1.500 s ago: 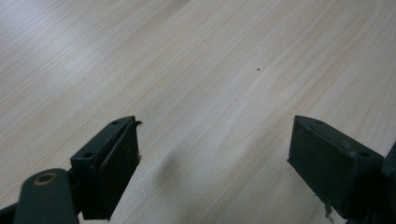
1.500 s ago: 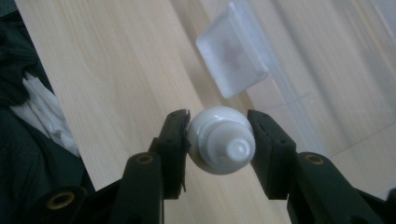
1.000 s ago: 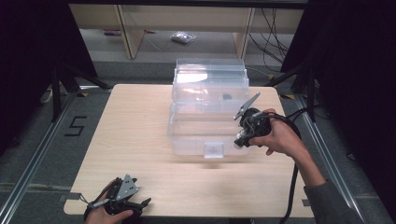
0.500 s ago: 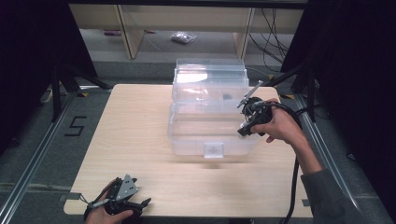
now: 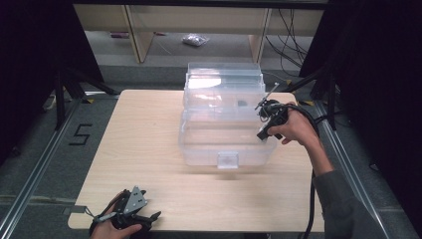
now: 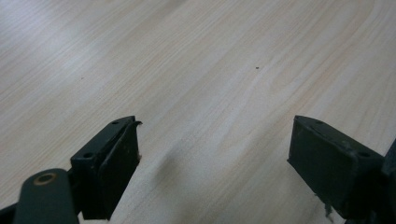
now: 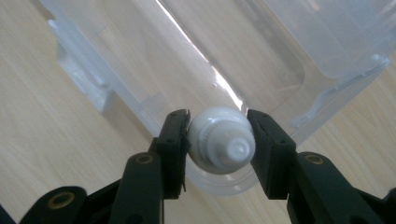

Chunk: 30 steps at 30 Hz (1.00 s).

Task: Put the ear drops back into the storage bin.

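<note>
Right gripper view shows the right gripper pinching a small white capped piece, seemingly light, hard and slippery, over the clear bin; left gripper gapes empty at the bench's near-left corner.

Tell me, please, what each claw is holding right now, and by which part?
Right claw grips a white capped object by its round sides; left claw holds nothing.

Your table is pale, matt wood grain. The bin is clear glossy plastic. Your right gripper pinches a smooth white plastic cap between matt black jaws.
</note>
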Motion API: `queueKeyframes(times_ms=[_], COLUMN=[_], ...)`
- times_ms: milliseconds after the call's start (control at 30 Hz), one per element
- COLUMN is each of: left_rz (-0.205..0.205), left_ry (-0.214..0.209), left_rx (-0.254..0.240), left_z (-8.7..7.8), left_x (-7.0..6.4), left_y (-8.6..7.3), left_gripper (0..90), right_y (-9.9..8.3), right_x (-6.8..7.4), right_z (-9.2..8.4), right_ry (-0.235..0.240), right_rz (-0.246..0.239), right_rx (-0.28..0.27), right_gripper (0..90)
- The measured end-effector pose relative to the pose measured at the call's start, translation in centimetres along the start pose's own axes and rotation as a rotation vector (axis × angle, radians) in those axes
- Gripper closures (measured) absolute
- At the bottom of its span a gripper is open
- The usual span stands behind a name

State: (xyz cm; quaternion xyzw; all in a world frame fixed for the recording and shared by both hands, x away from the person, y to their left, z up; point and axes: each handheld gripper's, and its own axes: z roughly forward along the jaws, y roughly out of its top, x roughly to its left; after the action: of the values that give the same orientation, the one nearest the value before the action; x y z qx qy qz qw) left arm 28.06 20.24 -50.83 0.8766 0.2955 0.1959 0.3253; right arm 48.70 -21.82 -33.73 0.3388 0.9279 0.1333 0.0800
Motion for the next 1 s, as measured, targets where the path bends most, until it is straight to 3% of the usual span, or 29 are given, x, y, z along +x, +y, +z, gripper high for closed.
queueKeyframes(times_ms=[400, 1000], left_rz=[0.000, 0.000], left_ry=[0.000, 0.000], left_rx=[-0.001, 0.000], left_z=[0.0, 0.0], left_x=[0.0, 0.0], left_y=[0.0, 0.0], left_gripper=[15.7, 15.7], right_y=[0.3, 0.8], right_x=[-1.0, -2.1], right_z=[3.7, 6.2], right_ry=[0.015, 0.031], right_rz=[0.038, 0.079], right_rx=[0.053, 0.093], right_gripper=[60.3, 60.2])
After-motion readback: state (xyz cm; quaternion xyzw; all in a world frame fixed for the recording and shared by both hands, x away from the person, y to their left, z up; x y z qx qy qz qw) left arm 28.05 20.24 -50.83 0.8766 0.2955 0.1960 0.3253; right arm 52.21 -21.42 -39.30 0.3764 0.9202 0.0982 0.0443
